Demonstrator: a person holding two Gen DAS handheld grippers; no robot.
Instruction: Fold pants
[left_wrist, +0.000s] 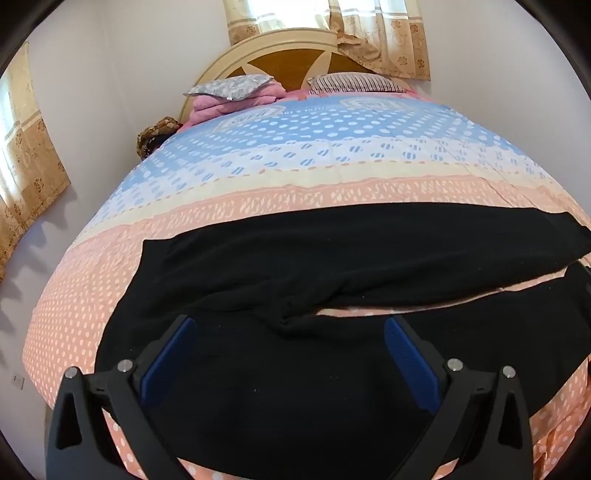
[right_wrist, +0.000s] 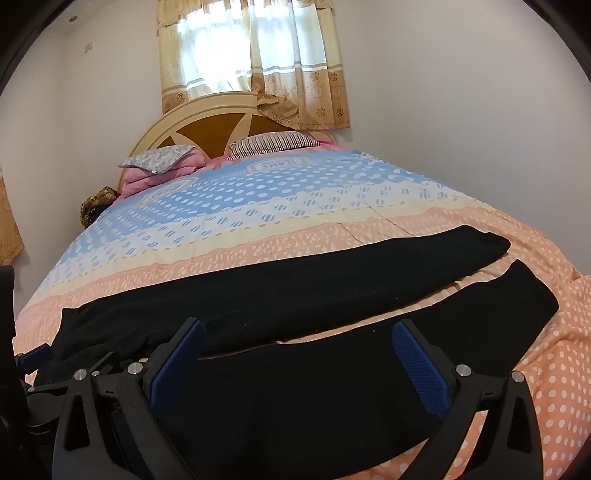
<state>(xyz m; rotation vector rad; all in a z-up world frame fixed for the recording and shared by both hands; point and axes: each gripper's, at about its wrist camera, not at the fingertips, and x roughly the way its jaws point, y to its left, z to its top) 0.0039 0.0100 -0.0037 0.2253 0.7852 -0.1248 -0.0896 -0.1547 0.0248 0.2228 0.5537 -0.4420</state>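
Observation:
Black pants (left_wrist: 295, 266) lie spread flat across the near end of the bed, waist to the left, the two legs running right with a strip of bedspread between them. My left gripper (left_wrist: 291, 325) is open, hovering over the waist and crotch area. My right gripper (right_wrist: 299, 328) is open over the near leg (right_wrist: 332, 376); the far leg (right_wrist: 332, 280) lies beyond it. Part of the left gripper (right_wrist: 33, 358) shows at the left edge of the right wrist view. Neither gripper holds cloth.
The bed has a peach, cream and blue dotted bedspread (left_wrist: 295, 155). Pillows and a pink blanket (left_wrist: 236, 96) lie by the wooden headboard (left_wrist: 288, 55). A curtained window (right_wrist: 251, 55) is behind. A wall runs close along the bed's right side (right_wrist: 480, 147).

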